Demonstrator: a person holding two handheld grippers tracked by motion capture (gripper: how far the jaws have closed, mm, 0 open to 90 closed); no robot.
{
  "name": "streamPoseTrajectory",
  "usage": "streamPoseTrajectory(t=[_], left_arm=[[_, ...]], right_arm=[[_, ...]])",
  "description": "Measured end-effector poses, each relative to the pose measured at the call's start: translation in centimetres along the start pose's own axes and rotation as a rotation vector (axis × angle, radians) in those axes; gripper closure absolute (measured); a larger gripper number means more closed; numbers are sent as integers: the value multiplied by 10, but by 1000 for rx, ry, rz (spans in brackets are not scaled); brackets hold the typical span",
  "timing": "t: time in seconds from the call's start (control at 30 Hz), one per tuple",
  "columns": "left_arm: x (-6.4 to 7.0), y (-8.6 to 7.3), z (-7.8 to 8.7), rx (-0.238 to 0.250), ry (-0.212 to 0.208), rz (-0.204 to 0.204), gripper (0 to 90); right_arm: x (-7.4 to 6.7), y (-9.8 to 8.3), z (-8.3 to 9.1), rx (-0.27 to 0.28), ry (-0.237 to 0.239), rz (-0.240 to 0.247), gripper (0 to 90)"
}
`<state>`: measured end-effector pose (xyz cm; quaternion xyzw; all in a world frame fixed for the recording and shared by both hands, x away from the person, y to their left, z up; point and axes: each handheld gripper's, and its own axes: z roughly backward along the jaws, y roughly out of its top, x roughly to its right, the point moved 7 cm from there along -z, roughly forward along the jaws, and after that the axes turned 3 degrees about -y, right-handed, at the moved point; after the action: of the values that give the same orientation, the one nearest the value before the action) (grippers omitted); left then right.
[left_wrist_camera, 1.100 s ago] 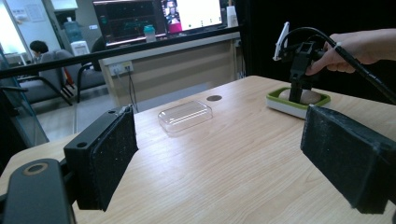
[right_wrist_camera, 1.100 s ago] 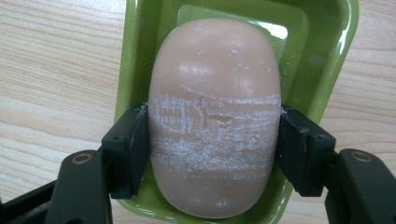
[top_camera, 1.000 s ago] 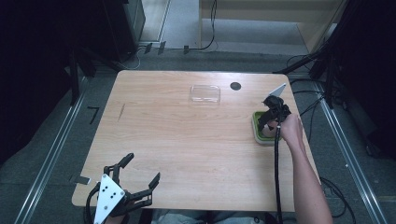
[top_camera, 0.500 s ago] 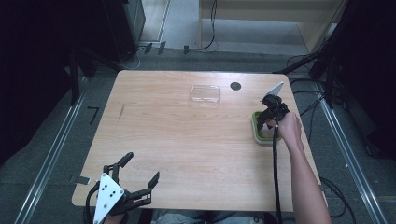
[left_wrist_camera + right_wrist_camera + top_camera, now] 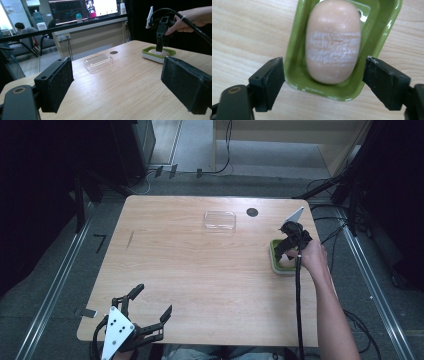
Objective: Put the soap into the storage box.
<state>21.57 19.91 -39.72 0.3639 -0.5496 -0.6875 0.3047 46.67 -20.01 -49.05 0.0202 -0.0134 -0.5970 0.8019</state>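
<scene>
Right hand-held gripper [image 5: 323, 82], jaws just opened, hovers over soap [image 5: 333, 40] in dish [image 5: 294, 62].

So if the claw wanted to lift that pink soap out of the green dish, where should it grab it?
Probably across the soap's short width, at its middle, coming straight down from above. It lies flat in the green dish, long sides rounded, with a gap to the dish wall on each side for the fingers. The right claw hangs open above it, jaws having just been opening, already lined up that way.

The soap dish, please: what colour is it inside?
Green inside; the soap dish shows best in the right gripper view, with a pinkish soap bar lying in it.
</scene>
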Motion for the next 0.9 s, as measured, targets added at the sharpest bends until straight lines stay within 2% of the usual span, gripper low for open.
streamPoseTrajectory(t=[0.1,0.17,0.4,0.63,0.9], left_arm=[[-1,0,1,0,6,4,114],[-1,0,1,-1,6,3,113],[-1,-1,2,0,4,2,113],[0,0,1,1,-3,-4,113],[0,0,1,0,-1,-2,113]], right_arm=[[-7,-3,6,-13,9,36,139],[-9,-5,7,-20,10,34,138],[-19,-16,20,-15,28,81,125],[-29,-32,27,-16,16,126,109],[-40,-48,25,-24,1,186,101]])
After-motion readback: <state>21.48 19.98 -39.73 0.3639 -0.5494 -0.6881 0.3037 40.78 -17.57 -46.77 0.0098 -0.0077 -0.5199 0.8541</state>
